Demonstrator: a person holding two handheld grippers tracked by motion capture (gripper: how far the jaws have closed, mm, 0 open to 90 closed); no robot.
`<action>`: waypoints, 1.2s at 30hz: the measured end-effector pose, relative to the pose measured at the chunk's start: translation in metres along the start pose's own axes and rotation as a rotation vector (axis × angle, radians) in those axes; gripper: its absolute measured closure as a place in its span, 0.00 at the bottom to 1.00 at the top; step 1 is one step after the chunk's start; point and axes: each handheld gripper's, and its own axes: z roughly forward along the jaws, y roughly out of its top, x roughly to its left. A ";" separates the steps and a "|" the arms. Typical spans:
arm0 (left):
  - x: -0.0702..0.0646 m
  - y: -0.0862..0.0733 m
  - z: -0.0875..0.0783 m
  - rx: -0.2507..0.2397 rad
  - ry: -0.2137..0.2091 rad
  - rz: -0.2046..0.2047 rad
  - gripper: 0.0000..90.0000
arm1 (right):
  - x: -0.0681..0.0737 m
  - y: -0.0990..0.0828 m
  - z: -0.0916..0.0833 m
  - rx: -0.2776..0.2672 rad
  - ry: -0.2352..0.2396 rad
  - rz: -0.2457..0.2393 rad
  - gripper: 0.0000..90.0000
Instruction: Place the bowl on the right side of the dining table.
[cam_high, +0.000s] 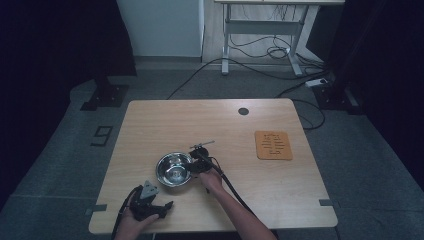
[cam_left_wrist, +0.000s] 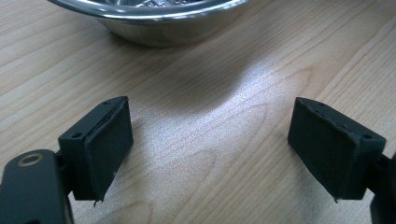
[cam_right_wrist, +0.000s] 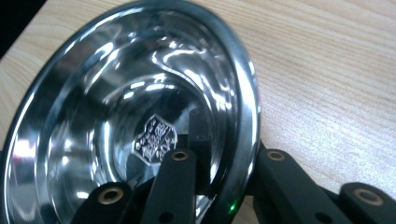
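Near the front middle of the pale wooden table, the shiny round steel bowl is clamped by its rim in the right gripper, presumably for lifting, while the left gripper is kept apart, jaws wide, just beside it.

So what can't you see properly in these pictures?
- Right gripper, right gripper view: jaws clamp the steel bowl rim; their tips are hidden by the bowl wall.
- Bowl sticker: print too small to read.
- Orange mat, high view: markings too small.
- Bowl, left gripper view: cut off by the top edge.
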 end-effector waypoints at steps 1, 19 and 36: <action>0.000 0.000 0.000 0.000 0.000 0.001 0.15 | -0.001 0.000 0.000 0.002 0.004 0.010 0.93; 0.000 0.000 0.000 0.000 -0.002 0.002 0.15 | -0.011 -0.001 -0.008 -0.029 0.046 0.070 0.96; 0.000 0.000 0.000 -0.001 -0.002 0.000 0.15 | -0.020 0.007 -0.037 -0.098 0.081 0.097 0.96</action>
